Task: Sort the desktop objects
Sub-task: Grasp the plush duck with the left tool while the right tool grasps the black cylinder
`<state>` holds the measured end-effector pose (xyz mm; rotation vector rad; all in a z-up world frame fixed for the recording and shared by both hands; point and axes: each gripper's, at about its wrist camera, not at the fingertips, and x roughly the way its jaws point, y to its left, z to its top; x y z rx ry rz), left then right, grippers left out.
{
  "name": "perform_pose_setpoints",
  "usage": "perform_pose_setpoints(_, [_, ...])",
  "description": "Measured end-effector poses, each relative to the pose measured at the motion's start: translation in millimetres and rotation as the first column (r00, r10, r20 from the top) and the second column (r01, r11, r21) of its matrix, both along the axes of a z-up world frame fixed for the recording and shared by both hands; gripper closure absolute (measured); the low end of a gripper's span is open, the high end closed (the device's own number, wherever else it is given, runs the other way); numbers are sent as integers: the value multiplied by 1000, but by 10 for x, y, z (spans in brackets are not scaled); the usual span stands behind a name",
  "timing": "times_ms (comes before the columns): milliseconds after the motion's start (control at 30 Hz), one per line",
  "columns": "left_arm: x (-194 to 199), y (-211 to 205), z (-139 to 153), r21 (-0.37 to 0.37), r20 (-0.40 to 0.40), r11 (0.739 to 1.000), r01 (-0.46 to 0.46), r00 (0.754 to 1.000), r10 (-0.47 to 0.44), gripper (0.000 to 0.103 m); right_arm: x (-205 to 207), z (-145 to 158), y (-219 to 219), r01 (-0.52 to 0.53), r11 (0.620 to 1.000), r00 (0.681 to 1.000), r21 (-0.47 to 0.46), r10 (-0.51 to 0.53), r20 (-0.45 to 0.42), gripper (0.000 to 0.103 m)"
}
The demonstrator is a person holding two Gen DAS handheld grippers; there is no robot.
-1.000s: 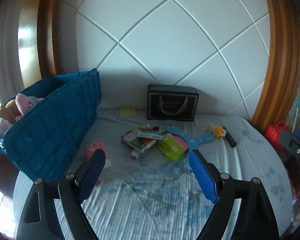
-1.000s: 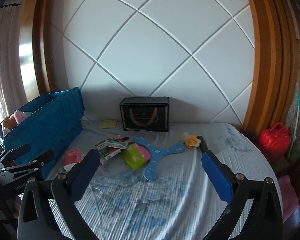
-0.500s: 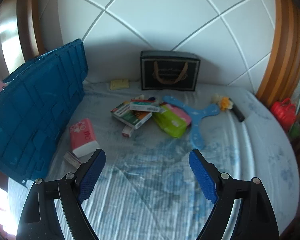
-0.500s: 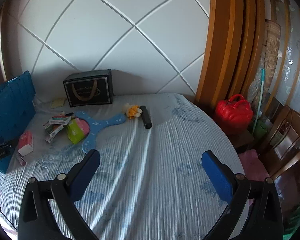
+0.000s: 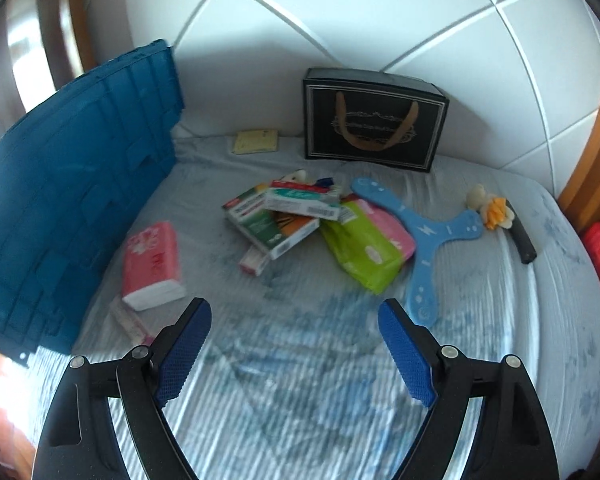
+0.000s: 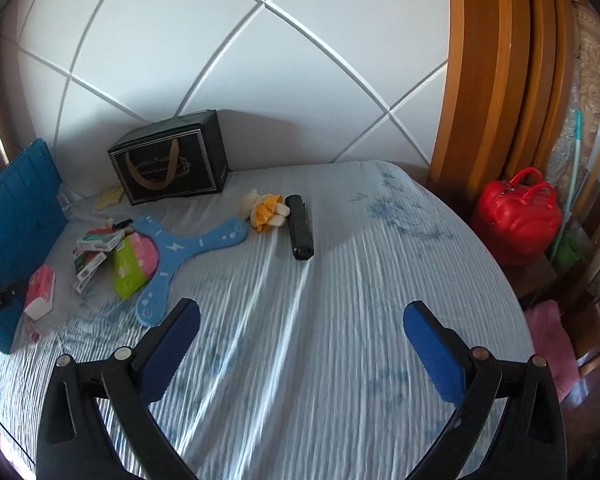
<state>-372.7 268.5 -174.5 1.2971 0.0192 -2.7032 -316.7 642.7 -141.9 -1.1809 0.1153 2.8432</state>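
The stuff to sort is all sitting loose on the bed point(image 6: 340, 300), mostly bunched toward the left half. There's a pile of small boxes point(image 5: 278, 216) with a green pouch point(image 5: 360, 252) and a pink pouch point(image 5: 392, 228) leaning off its right side, then a blue boomerang point(image 5: 432, 240) sprawled to the right of those. A pink tissue pack point(image 5: 152, 264) lies on its own right next to the blue crate point(image 5: 68, 208), long side pointing away from the camera, with a thin pink stick thing point(image 5: 130, 322) just below it.

Over on the other side, a little plush toy point(image 6: 264, 210) touches a black flashlight point(image 6: 299, 226), and that one's long axis runs pretty much straight away from the right tongs point(image 6: 302, 334).

So side-wise it splits itself: the left tongs point(image 5: 294, 328) hover above the sheet with the tissue pack just ahead and to their left, crate right beside it. The right tongs have the flashlight dead ahead but well apart. Both tongs are spread wide with nothing in them.

Black gift bag point(image 5: 374, 120) and a yellow notepad point(image 5: 256, 142) sit back by the headboard. Whether anything's already gone in the crate, can't tell from here.
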Motion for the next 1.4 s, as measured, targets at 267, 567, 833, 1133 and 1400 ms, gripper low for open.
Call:
perform_pose_setpoints(267, [-1017, 974, -292, -23, 17, 987, 157, 987, -157, 17, -1000, -521, 98, -13, 999, 996, -32, 15, 85, 0])
perform_pose_setpoints(567, [-2141, 1983, -858, 23, 46, 973, 230, 972, -231, 17, -1981, -1275, 355, 17, 998, 990, -65, -8, 142, 0])
perform_pose_setpoints(833, [-3018, 2721, -1313, 73, 88, 972, 225, 969, -231, 17, -2229, -1620, 679, 73, 992, 987, -99, -58, 152, 0])
perform_pose_setpoints(1133, [-2739, 2700, -1650, 36, 150, 943, 331, 931, -333, 43, -2420, -1790, 513, 4, 998, 982, -59, 7, 188, 0])
perform_pose_setpoints(1400, [-2371, 2488, -1635, -9, 114, 941, 338, 935, -335, 43, -2621, -1831, 273, -44, 999, 983, -9, 45, 179, 39])
